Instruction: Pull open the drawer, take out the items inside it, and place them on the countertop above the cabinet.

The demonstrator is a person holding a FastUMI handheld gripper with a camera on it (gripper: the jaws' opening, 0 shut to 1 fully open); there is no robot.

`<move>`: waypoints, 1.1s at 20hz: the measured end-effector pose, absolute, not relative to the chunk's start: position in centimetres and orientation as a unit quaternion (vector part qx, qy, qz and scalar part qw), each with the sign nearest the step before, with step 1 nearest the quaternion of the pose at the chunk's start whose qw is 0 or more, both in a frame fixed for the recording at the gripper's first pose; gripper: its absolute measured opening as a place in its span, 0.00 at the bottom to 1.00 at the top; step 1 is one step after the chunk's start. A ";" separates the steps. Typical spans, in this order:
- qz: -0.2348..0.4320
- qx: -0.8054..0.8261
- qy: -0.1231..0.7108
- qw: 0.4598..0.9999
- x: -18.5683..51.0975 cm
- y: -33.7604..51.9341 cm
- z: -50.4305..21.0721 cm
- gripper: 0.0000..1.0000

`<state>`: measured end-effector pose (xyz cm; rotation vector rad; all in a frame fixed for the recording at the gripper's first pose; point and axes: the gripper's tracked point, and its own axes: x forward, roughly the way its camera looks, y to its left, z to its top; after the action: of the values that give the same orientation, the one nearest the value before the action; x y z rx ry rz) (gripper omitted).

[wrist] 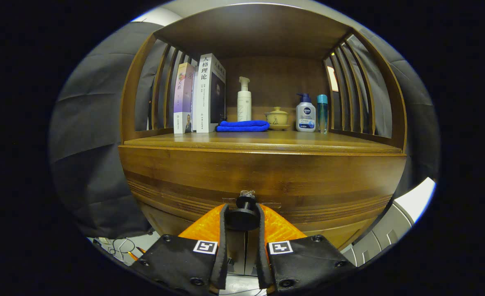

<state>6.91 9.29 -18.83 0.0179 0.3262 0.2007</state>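
Two books [199, 94] on wooden countertop [263, 142]; hand-held gripper [242, 216] clamping drawer knob [242, 217].

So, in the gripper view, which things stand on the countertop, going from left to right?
Two books → blue cloth → white pump bottle → small lidded pot → pump bottle with blue cap → teal bottle. Below, the gripper closes on the drawer knob.
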 end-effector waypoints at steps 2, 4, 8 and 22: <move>0.101 0.007 0.160 0.982 6.2 9.2 -18.7 0.31; 0.102 0.008 0.158 0.982 5.2 9.1 -18.7 0.31; 0.109 0.009 0.157 0.982 3.3 8.9 -18.5 0.31; 0.122 -0.004 0.148 0.981 -3.4 8.5 -18.4 0.31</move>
<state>-3.40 8.55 -18.43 -0.0087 0.2981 0.2459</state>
